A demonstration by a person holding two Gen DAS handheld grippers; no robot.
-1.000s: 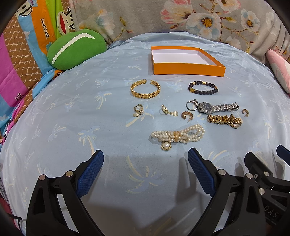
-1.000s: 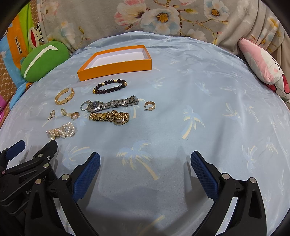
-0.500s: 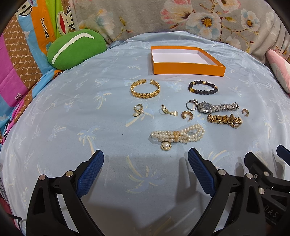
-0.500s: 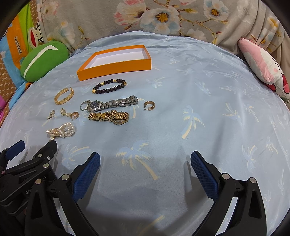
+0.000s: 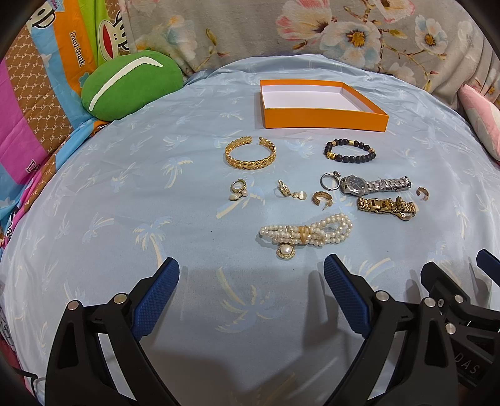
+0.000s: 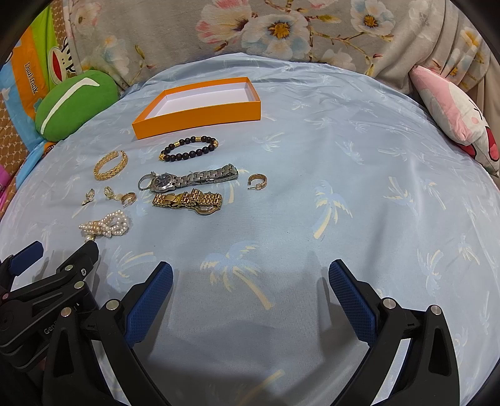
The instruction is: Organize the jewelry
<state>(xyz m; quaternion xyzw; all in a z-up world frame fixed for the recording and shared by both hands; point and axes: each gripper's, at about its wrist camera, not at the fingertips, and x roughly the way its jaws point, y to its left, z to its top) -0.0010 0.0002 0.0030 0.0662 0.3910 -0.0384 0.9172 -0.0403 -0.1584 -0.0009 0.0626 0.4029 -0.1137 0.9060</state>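
Observation:
An empty orange box (image 5: 323, 117) (image 6: 200, 114) stands at the back of the blue bedsheet. In front of it lie a gold cuff bangle (image 5: 250, 153), a dark bead bracelet (image 5: 349, 152), a silver watch (image 5: 373, 185) with a ring (image 5: 328, 181), a gold watch (image 5: 386, 206), several gold earrings (image 5: 322, 199) and a pearl bracelet (image 5: 304, 234). My left gripper (image 5: 251, 274) is open and empty, just short of the pearl bracelet. My right gripper (image 6: 250, 276) is open and empty, to the right of the jewelry.
A green cushion (image 5: 131, 86) lies at the back left and a pink plush pillow (image 6: 453, 115) at the right. A floral cloth (image 6: 281, 28) runs along the back. The other gripper shows at each view's lower corner.

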